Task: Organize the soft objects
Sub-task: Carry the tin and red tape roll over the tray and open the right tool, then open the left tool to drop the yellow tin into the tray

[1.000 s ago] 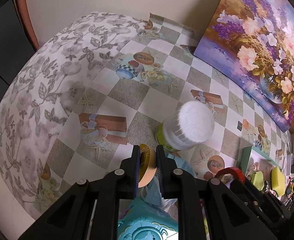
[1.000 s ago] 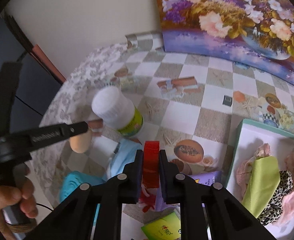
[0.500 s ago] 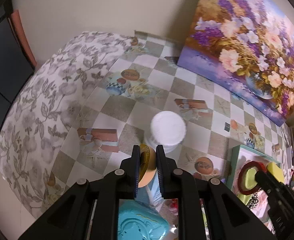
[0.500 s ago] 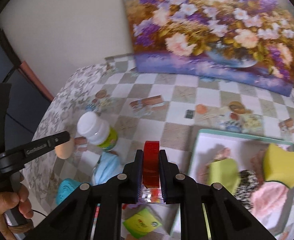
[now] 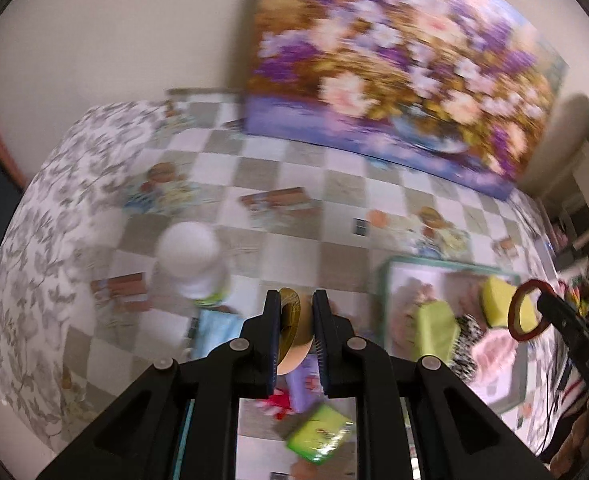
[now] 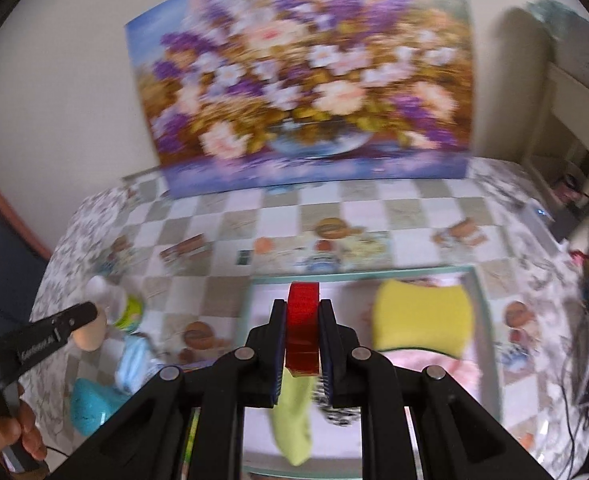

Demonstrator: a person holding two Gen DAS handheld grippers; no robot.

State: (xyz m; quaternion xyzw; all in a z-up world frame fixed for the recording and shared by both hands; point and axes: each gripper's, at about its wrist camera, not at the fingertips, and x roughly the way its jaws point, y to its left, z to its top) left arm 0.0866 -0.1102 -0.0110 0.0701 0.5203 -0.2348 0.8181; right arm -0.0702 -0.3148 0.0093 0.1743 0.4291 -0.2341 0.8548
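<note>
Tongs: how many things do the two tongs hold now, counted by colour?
Red: 1, the red roll in the right tongs
Tan: 1, the tan round thing in the left tongs
Total: 2

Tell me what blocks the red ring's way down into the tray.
Nothing visible blocks it. The right claw holds the red ring over the tray; the yellow sponge lies to its right, a green cloth beneath.
</note>
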